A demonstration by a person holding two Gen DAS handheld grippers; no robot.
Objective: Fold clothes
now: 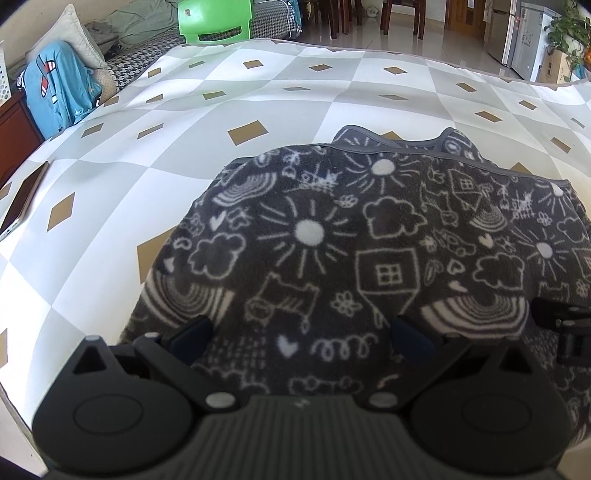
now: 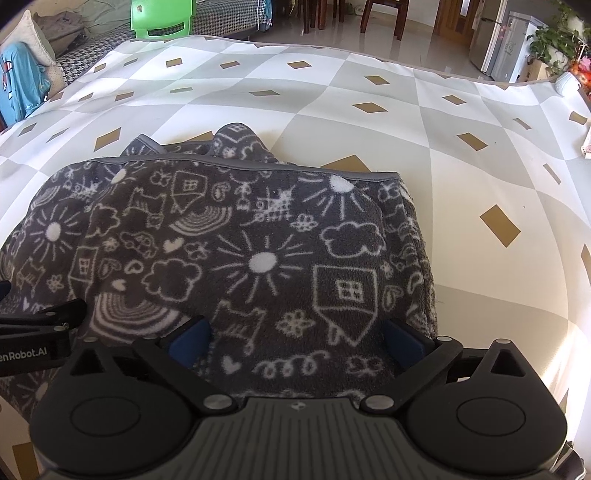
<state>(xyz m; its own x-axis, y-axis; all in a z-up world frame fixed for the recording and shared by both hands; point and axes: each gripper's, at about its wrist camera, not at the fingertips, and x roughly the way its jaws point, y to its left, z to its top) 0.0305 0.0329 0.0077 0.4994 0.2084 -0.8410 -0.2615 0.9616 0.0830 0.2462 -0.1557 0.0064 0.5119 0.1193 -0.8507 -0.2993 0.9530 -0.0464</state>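
Observation:
A dark grey fleece garment (image 1: 369,236) printed with white suns, houses and clouds lies folded over on the checked mat (image 1: 207,110). Its grey-bound edge runs across the far side. My left gripper (image 1: 301,338) hovers over the garment's near part, its jaws wide apart with only flat cloth below them. In the right wrist view the same garment (image 2: 240,240) fills the middle, and my right gripper (image 2: 295,341) stands open above its near edge, close to the garment's right side. Neither gripper pinches any cloth. Each gripper shows at the edge of the other's view.
The mat, white and grey with gold diamonds (image 2: 406,122), spreads far beyond the garment. A phone or tablet (image 1: 22,203) lies at the mat's left edge. A blue garment (image 1: 59,92), a cushion and a green plastic chair (image 1: 214,20) stand at the back left. Wooden chairs and a fridge stand behind.

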